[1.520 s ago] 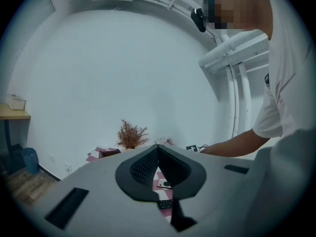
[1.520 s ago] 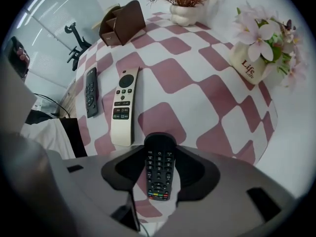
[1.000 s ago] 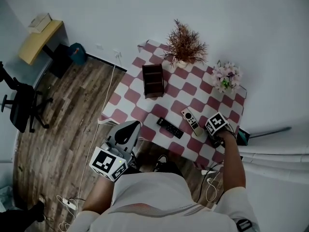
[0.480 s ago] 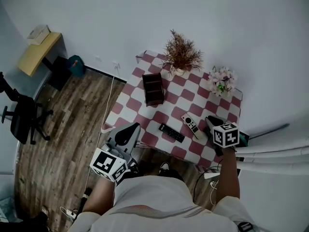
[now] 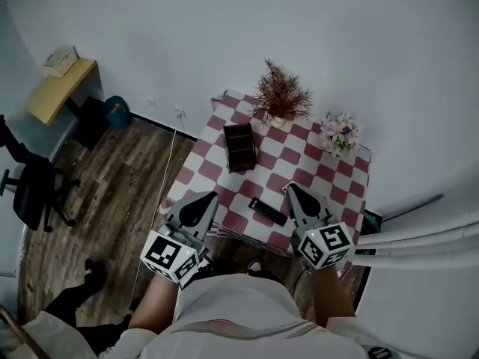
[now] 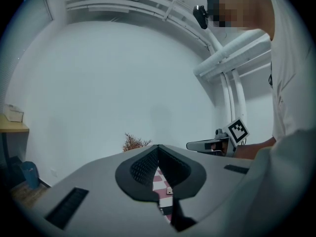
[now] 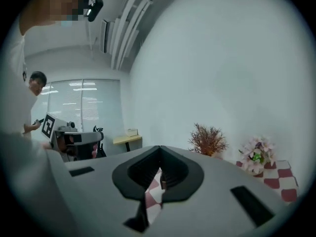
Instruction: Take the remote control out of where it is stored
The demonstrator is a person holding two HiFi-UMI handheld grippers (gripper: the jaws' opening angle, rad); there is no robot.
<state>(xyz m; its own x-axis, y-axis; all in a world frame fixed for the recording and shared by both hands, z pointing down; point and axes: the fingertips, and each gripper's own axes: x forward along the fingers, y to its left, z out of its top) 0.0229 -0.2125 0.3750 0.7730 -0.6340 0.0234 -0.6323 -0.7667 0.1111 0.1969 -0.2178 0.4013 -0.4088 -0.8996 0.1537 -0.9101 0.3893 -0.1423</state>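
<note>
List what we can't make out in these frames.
- Inside of the brown box: head view, too small and dark to tell contents.
- Patch of checkered cloth beneath the right gripper, whose jaws have just closed on nothing: head view, its body covers that patch.
- Buttons on the black remote: head view, too small.
- Checkered cloth in both gripper views: each gripper's own body blocks most of it.

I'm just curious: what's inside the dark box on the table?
Nothing shows inside the dark box; its shadowed depths can't be made out. A black remote lies outside it.
</note>
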